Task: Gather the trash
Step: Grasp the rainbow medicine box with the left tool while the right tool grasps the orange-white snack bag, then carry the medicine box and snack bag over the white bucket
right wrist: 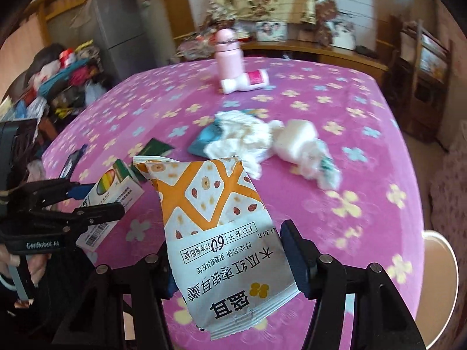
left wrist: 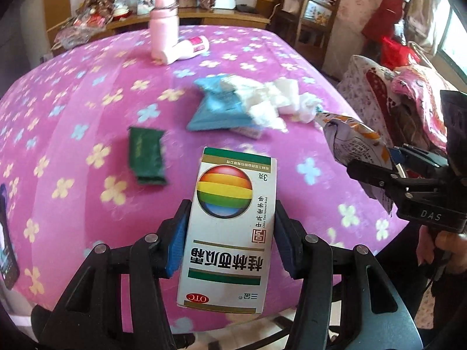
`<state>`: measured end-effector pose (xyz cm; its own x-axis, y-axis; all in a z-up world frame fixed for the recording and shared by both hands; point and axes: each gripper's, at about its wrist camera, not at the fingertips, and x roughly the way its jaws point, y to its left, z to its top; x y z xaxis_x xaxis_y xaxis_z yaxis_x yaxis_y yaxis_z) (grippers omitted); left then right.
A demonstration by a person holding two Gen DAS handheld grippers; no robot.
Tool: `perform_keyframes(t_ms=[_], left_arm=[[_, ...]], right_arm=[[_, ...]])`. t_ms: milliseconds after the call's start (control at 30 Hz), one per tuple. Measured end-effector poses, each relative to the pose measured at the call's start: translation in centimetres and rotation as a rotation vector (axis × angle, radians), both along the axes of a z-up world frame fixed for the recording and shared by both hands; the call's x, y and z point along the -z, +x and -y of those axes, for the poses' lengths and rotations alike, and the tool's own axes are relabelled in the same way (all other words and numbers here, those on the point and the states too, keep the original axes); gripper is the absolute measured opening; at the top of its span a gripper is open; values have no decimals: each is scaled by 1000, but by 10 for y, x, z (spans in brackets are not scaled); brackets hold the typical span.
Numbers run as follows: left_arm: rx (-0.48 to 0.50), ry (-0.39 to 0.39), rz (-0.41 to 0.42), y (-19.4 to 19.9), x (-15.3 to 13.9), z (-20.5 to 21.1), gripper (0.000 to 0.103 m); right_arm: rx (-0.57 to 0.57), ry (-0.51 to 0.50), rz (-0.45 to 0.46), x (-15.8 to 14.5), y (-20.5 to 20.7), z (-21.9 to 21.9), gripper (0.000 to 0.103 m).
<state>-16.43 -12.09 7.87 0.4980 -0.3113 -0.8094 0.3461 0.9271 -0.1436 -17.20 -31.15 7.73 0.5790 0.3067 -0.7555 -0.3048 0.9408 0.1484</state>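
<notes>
The left gripper (left wrist: 230,233) is clamped on a white medicine box (left wrist: 230,227) with a rainbow ball printed on it, blue pads pressed against its two long sides, held above the near edge of the table, which is covered by a pink flowered cloth (left wrist: 87,93). The right gripper (right wrist: 230,262) has closed partway on an orange-and-white snack wrapper (right wrist: 221,233), torn open at its far end and pinched between the fingers, held over the near right part of the table. Still lying on the cloth are a dark green sachet (left wrist: 147,154) toward the left, and a blue packet (left wrist: 217,108) with crumpled white tissue (right wrist: 248,137) near the middle. A pink bottle (left wrist: 164,26) stands toward the far edge, with a white bottle (left wrist: 189,48) lying on its side against it.
</notes>
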Motion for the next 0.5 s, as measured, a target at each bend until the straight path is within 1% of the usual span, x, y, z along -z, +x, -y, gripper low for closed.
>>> perform_keyframes(t_ms=[133, 500], left_arm=[[37, 11, 15, 0, -3, 23, 52], [109, 12, 44, 4, -12, 77, 52]], right_arm=[[63, 23, -2, -2, -5, 22, 58], [171, 21, 24, -11, -19, 63, 58]])
